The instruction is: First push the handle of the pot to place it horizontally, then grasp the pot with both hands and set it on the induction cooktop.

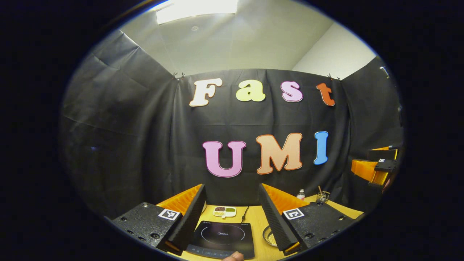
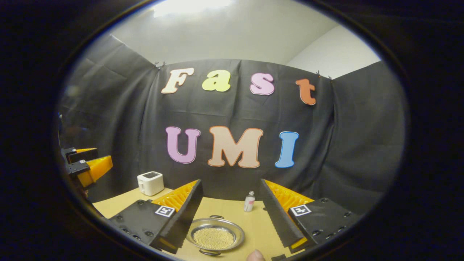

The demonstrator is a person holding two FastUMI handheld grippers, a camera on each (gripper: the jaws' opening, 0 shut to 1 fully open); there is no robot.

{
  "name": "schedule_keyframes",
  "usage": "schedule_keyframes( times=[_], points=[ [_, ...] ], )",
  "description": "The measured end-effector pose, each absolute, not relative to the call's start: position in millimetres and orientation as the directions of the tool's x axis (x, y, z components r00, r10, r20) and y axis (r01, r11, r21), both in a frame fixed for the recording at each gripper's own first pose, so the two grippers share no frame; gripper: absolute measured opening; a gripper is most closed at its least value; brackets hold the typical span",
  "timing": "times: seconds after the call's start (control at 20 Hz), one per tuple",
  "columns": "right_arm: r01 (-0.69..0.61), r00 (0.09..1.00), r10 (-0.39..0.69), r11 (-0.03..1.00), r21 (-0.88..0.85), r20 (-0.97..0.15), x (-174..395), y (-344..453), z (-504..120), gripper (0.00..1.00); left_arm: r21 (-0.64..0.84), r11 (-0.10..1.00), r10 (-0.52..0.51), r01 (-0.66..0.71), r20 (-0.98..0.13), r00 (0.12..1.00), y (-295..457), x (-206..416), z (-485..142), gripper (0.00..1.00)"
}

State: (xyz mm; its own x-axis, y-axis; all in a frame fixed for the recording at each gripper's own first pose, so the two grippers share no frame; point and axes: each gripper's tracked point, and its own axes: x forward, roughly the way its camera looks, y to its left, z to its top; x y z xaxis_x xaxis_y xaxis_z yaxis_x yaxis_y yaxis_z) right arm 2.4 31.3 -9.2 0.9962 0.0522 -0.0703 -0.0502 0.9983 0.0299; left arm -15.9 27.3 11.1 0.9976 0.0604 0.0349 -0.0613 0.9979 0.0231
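Observation:
The pot (image 2: 214,237) is a shallow metal pan holding pale grains, with one loop handle on its far rim and one on its near rim. It rests on the wooden table (image 2: 232,212), low between the fingers of my open right gripper (image 2: 231,183), which hovers above it without touching. The black induction cooktop (image 1: 221,235) lies flat between the fingers of my open left gripper (image 1: 232,190), also untouched. The pot (image 1: 269,237) peeks out just right of the cooktop, half hidden by a finger. Each gripper appears at the other view's edge: the right gripper (image 1: 377,166) and the left gripper (image 2: 85,163).
A small dish of beans (image 1: 224,211) and the cooktop's cord sit behind the cooktop. A little bottle (image 2: 249,201) stands behind the pot, a white toaster (image 2: 150,183) at the back left, a glass jar (image 1: 322,197) at the back right. A fingertip (image 2: 255,255) shows at the bottom.

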Motion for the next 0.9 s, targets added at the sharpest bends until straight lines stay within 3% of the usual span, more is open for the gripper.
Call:
schedule_keyframes(
  times=[0.1, 0.25, 0.3, 0.35, 0.4, 0.5, 0.75, 0.9],
  points=[
    [-0.062, 0.993, 0.066, 0.997, 0.036, -0.099, 1, 37, -16, 0.96, 0.025, 0.998, 0.053, -0.054, 0.038, 0.998, 26, -19, 12, 0.87],
    [-0.075, 0.987, 0.081, 0.996, 0.048, -0.14, 3, 44, -27, 0.75, 0.023, 0.998, 0.062, -0.063, 0.046, 0.997, 30, -20, 13, 0.87],
    [-0.078, 0.985, 0.085, 0.996, 0.049, -0.152, 5, 45, -30, 0.6, 0.021, 0.997, 0.069, -0.07, 0.041, 0.997, 32, -22, 13, 0.88],
    [-0.085, 0.982, 0.092, 0.995, 0.051, -0.165, 6, 48, -35, 0.53, 0.013, 0.997, 0.07, -0.07, 0.04, 0.997, 31, -23, 12, 0.87],
    [-0.086, 0.98, 0.094, 0.995, 0.051, -0.175, 7, 48, -38, 0.36, 0.008, 0.998, 0.065, -0.066, 0.043, 0.997, 29, -22, 14, 0.87],
    [-0.091, 0.972, 0.101, 0.994, 0.057, -0.214, 7, 49, -51, 0.2, 0.018, 0.998, 0.057, -0.058, 0.035, 0.998, 28, -20, 13, 0.87],
    [-0.157, 0.932, 0.186, 0.981, 0.116, -0.31, 8, 57, -84, 0.0, 0.02, 0.998, 0.061, -0.062, 0.023, 0.998, 26, -17, 6, 0.88],
    [-0.231, 0.888, 0.274, 0.96, 0.157, -0.369, 5, 73, -109, 0.02, 0.003, 0.998, 0.063, -0.063, -0.001, 0.998, 21, -13, -2, 0.87]
  ],
)
